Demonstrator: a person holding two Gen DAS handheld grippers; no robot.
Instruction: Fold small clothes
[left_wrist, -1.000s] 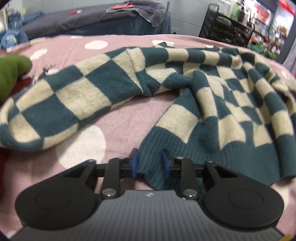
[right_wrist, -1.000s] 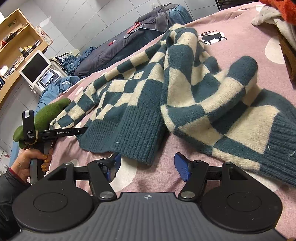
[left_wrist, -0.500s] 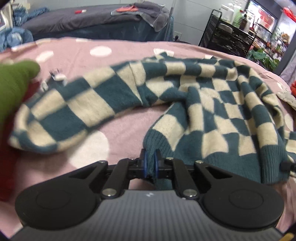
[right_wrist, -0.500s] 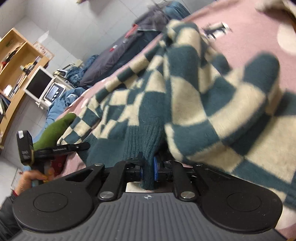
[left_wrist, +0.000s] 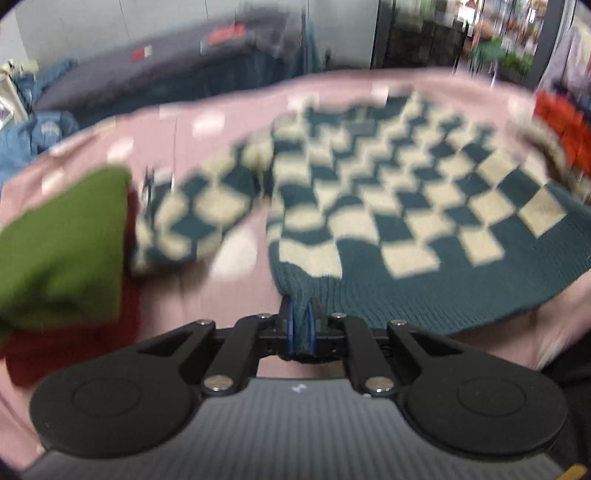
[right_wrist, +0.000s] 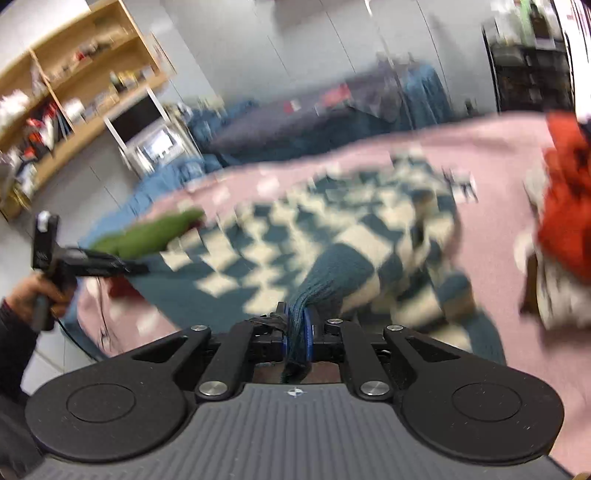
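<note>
Left claw: blue pads pressed together on the ribbed teal hem of a checkered sweater, a pinch of knit bunched between them.

Checkered sweater: teal and cream squares, spread across a pink bedspread with pale dots; one sleeve trails to the left.

Green garment: folded, at far left, lying on top of a dark red garment.

Orange-red fabric: at right edge.

Background: dark bedding, blurred.

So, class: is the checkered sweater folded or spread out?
Spread out: the checkered sweater lies mostly open across the pink bedspread, not folded.
</note>
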